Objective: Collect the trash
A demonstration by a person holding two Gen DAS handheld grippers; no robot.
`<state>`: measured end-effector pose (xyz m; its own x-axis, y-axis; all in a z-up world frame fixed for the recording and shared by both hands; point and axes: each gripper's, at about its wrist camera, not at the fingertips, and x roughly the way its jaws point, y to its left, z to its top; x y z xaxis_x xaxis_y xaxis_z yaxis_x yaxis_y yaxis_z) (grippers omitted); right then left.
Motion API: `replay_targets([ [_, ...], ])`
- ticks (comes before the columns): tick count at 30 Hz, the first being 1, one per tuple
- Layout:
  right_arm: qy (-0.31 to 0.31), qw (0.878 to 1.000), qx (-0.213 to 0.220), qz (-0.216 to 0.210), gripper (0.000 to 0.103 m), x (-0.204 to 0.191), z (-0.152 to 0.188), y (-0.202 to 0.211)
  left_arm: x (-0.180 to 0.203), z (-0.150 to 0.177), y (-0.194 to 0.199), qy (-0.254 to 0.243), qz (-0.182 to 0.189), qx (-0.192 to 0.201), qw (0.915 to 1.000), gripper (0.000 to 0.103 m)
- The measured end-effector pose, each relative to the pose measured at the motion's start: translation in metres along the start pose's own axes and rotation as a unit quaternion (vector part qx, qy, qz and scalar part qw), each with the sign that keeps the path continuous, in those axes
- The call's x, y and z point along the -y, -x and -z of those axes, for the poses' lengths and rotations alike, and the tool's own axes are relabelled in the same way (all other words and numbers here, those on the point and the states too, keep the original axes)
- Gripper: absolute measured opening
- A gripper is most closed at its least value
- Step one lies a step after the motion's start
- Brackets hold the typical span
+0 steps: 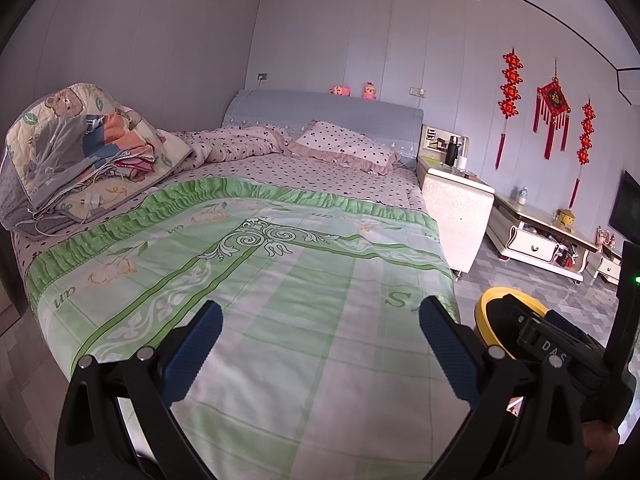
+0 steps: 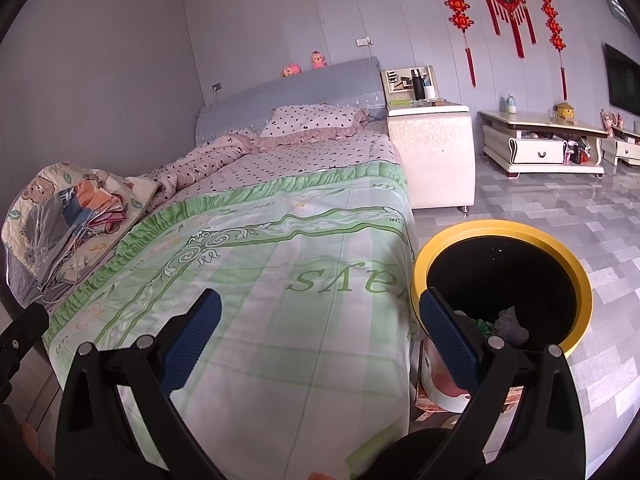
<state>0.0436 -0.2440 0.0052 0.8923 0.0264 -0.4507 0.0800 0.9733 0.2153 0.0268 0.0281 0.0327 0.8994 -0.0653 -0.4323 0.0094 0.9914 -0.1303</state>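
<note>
A trash bin with a yellow rim [image 2: 500, 228] and black inside stands on the floor beside the bed's right edge. Crumpled grey trash [image 2: 510, 326] and something green lie in it. My right gripper [image 2: 320, 312] is open and empty, over the bed's right side, its right finger in front of the bin. My left gripper [image 1: 320, 320] is open and empty above the green bedsheet [image 1: 280, 280]. The bin's rim [image 1: 490, 300] shows at the right in the left wrist view, partly hidden by the other gripper's body. I see no loose trash on the bed.
A pile of folded quilts and cloths [image 1: 84, 152] with cables sits at the bed's left. A dotted pillow [image 1: 344, 146] lies at the headboard. A white nightstand [image 2: 432, 152] and low TV cabinet [image 2: 540, 140] stand right of the bed on a tiled floor.
</note>
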Motion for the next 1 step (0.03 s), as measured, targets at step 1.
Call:
replay_targets([
  [1,0.0,1.0,0.0,0.0,0.095,0.0,0.0,0.0,-0.0001,-0.0001,0.0,0.0,0.0,0.0,1.0,0.095],
])
